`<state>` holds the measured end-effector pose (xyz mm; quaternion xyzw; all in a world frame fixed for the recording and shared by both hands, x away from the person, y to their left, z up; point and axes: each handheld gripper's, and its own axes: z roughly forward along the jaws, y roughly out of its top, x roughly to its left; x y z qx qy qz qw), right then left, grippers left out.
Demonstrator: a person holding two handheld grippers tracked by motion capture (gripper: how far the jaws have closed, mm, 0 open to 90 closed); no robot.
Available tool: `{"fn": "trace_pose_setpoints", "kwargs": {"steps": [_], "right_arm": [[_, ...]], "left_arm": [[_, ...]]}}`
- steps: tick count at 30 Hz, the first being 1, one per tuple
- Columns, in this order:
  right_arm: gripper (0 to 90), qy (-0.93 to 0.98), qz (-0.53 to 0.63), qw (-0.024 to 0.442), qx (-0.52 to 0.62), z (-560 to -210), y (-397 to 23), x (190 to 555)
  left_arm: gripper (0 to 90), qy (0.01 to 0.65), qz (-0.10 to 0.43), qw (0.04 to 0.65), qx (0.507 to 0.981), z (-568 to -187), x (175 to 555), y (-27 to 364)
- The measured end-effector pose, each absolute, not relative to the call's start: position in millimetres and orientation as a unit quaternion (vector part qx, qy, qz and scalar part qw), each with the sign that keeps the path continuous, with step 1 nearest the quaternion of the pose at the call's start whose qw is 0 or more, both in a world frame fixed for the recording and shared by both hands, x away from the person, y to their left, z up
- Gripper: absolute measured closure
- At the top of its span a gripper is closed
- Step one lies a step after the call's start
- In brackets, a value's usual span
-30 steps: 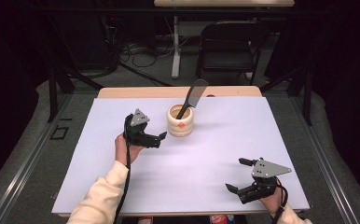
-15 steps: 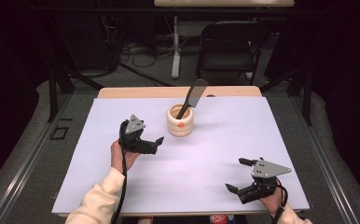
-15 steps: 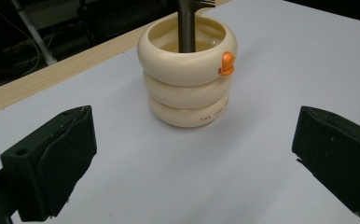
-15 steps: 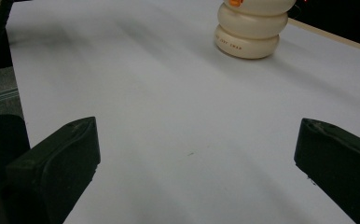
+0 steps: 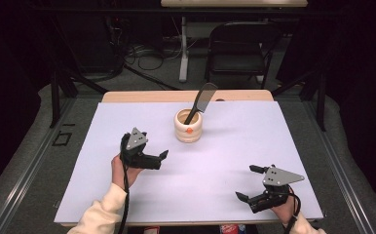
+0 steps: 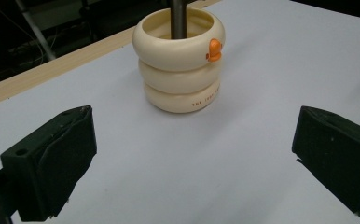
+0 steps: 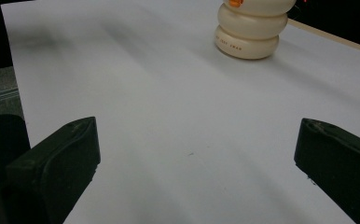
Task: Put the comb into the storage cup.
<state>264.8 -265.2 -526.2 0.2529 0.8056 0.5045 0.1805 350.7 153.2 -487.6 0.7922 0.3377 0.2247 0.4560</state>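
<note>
Cream ribbed holder (image 5: pixel 189 127) upright on white table cover (image 5: pixel 103 146), near far edge; small orange mark (image 6: pixel 213 50) on its top ring. Black comb (image 5: pixel 201 101) stands in holder, leaning right. Left gripper (image 5: pixel 159 158) near holder, front-left of it, jaws spread wide, empty, pointing toward holder. Right gripper (image 5: pixel 247 183) well apart from holder, front-right of it, jaws spread wide, empty.

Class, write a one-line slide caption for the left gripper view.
Open left hand-held gripper facing a cream three-ringed holder with a dark comb handle inside.
</note>
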Motion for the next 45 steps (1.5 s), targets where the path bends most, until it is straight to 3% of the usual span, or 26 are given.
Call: {"fn": "trace_pose_setpoints", "kwargs": {"steps": [45], "right_arm": [[0.0,0.807,0.502,0.181,0.254,-526.3,-264.4,264.7]], "left_arm": [[0.0,0.355,0.256,0.453,0.777,-501.7,272.9,200.7]]}}
